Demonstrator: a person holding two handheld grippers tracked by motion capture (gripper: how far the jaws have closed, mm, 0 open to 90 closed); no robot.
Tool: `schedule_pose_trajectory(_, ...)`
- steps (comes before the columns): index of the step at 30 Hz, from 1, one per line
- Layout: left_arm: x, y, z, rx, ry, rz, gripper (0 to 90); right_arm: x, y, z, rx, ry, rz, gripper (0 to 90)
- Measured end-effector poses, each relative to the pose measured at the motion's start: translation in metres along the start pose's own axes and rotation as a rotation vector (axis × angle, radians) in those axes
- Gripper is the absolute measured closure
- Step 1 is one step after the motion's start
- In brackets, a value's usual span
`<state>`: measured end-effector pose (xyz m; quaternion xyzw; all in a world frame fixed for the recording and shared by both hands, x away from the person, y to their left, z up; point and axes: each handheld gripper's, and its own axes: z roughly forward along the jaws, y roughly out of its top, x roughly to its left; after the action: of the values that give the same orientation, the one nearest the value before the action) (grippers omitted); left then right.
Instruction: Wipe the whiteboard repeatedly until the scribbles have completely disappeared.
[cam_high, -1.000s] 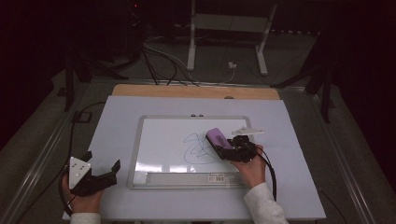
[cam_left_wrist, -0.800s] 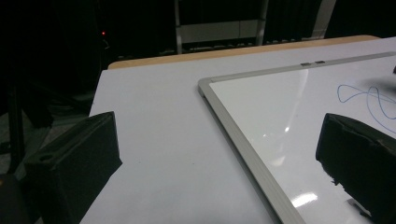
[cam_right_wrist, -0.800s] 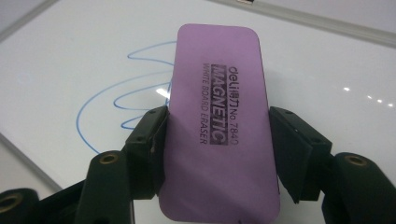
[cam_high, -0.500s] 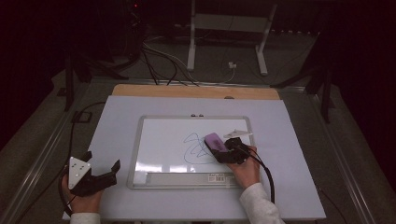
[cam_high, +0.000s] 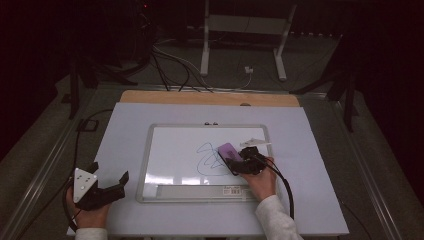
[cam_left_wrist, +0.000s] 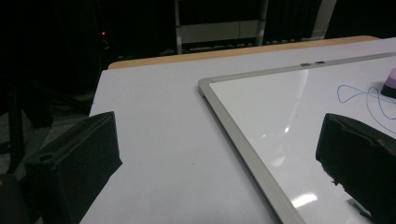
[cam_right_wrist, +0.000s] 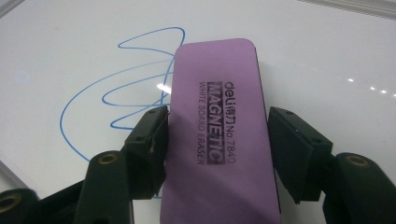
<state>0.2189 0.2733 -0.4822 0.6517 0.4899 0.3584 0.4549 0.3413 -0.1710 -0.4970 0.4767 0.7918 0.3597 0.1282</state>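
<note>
A purple whiteboard eraser (cam_high: 227, 150) (cam_right_wrist: 219, 130) rests on the whiteboard (cam_high: 172, 150) (cam_right_wrist: 70, 42), over the right end of a blue scribble (cam_high: 206, 161) (cam_right_wrist: 135, 70). My right gripper (cam_high: 234, 161) (cam_right_wrist: 218, 116) is shut on the eraser, one black pad pressing each long side. Its jaws have just been closing a little on it. My left gripper (cam_high: 108, 172) (cam_left_wrist: 217, 135) rests open at the table's near left corner. Nothing is between its jaws. In the left gripper view the whiteboard's (cam_left_wrist: 280, 102) corner lies ahead, with the scribble (cam_left_wrist: 369, 100) far right.
A small white object (cam_high: 255, 143) lies at the whiteboard's right edge, just beyond the right gripper. The board sits on a pale tabletop (cam_high: 130, 125) with a wooden strip (cam_high: 210, 98) at the back. Cables and a metal stand (cam_high: 240, 35) fill the dark floor beyond.
My right gripper has slid the eraser slightly left and toward the near edge, onto the scribble. The left gripper has stayed where it was.
</note>
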Motion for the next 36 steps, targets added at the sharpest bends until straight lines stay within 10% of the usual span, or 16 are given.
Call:
schedule_pose_trajectory(14, -0.001, 0.0, 0.0, 0.004, -0.002, 0.008, 0.6, 0.025, -0.005, 0.003, 0.003, 0.084, -0.034, 40.6)
schedule_pose_trajectory(27, 0.0, 0.0, -0.001, -0.001, 0.001, 0.0, 0.6, 0.002, 0.002, 0.003, -0.003, -0.063, 0.019, 40.9)
schedule_pose_trajectory(36, -0.001, 0.0, 0.0, 0.004, -0.001, 0.007, 0.6, 0.026, -0.003, 0.004, 0.004, 0.009, -0.026, 40.9)
